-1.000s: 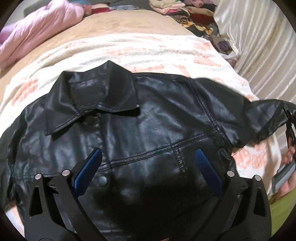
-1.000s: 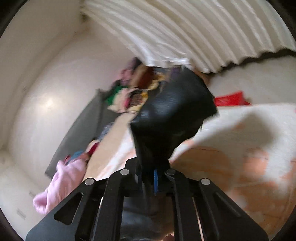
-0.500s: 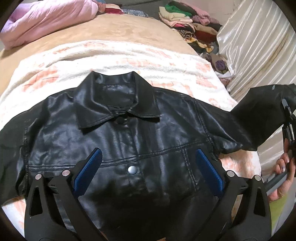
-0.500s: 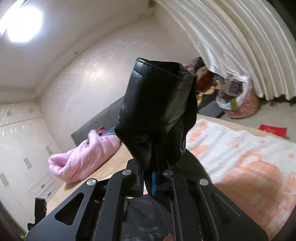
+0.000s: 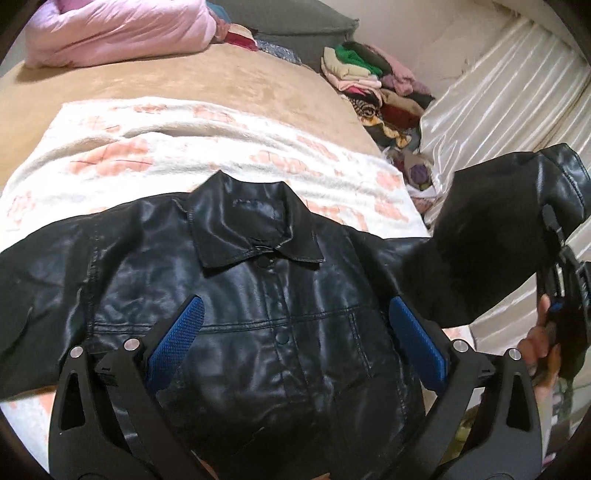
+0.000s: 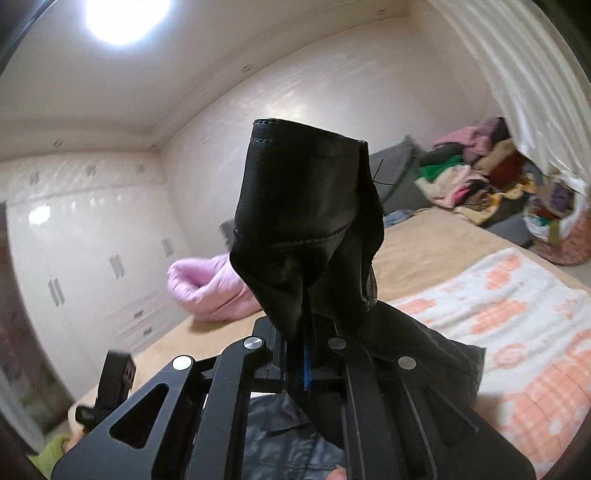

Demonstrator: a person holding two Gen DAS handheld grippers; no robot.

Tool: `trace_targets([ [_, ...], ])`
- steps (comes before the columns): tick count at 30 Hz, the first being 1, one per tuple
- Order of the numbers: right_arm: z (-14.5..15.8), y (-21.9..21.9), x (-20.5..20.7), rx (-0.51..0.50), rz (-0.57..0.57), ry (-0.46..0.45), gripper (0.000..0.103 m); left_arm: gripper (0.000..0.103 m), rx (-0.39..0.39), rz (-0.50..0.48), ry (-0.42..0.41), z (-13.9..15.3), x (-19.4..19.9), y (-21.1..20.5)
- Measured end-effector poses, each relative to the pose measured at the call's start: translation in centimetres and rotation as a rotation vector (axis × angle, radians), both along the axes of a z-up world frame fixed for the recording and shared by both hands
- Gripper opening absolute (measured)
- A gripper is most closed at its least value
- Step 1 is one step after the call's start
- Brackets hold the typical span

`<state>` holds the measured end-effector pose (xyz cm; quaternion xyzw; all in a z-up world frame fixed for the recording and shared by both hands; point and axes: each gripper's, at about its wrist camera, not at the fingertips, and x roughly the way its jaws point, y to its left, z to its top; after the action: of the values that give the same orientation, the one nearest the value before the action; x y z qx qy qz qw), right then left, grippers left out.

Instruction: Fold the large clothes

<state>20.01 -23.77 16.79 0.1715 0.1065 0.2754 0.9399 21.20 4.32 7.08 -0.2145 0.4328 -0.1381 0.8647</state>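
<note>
- left gripper [image 5: 293,334] hangs over the black jacket [image 5: 258,332] with its blue pads spread wide and nothing between them; whether the fingertips touch the leather cannot be told from this angle.
- the jacket lies front up on the patterned blanket [image 5: 184,155] on the bed [image 5: 166,85], collar toward the far side; its hem is hidden behind the gripper frame and its left sleeve is cut off at the picture's edge.
- right gripper [image 6: 295,363] is clamped shut on the jacket's sleeve [image 6: 306,229], which stands up in front of the lens and blocks the middle of the room; only a sliver of blue pad shows beside the cloth.
- in the left wrist view that sleeve [image 5: 491,236] is lifted off the bed at the right, and the hand [image 5: 543,343] holding the right gripper is partly cut off and blurred.
- farther off: a pink quilt [image 5: 118,29], a pile of clothes [image 5: 373,85] and a pale curtain [image 5: 517,92].
- compared with a second ago, the sleeve has gone from stretched low by the bed's edge to raised high, and the right wrist view now faces the wardrobe wall and ceiling light rather than the curtain; the collar sits more centred in the left wrist view.
</note>
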Motion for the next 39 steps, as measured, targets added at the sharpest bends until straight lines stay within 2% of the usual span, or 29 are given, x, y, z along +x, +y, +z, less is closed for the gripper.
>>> trace_targets([
  [8, -1.7, 7.4, 0.5, -0.138, 0.134, 0.037, 0.005, 0.094, -0.022, 0.06, -0.019, 0.3, -1.5, 4.3],
  [18, -6.5, 15.9, -0.8, -0.291, 0.191, 0.105, 0.005, 0.094, -0.098, 0.104, -0.049, 0.7, -3.6, 8.7],
  [27, -11.7, 19.4, -1.1, -0.394, 0.211, 0.156, 0.005, 0.094, -0.211, 0.113, -0.049, 0.3, -4.4, 10.9],
  [31, -14.3, 20.7, -0.7, -0.43, 0.219, 0.19, 0.009, 0.094, -0.21, 0.124, -0.038, -0.3, -4.3, 11.2],
  [32, -14.8, 21.0, -0.9, -0.441, 0.217, 0.195, 0.011, 0.094, -0.209, 0.123, -0.031, -0.6, -4.3, 11.2],
  [34, -15.6, 21.4, -1.3, -0.437, 0.239, 0.216, 0.026, 0.094, -0.21, 0.119, -0.019, -1.1, -4.2, 11.1],
  [36, -16.0, 21.4, -1.9, -0.42, 0.274, 0.232, 0.068, 0.094, -0.203, 0.117, -0.008, -1.7, -4.2, 11.0],
  [37, -16.2, 21.6, -2.3, -0.421, 0.3, 0.243, 0.073, 0.094, -0.201, 0.118, 0.0, -1.9, -4.1, 11.0],
  [39, -16.4, 21.8, -3.5, -0.434, 0.341, 0.23, 0.075, 0.094, -0.199, 0.118, 0.021, -2.7, -4.0, 11.0],
])
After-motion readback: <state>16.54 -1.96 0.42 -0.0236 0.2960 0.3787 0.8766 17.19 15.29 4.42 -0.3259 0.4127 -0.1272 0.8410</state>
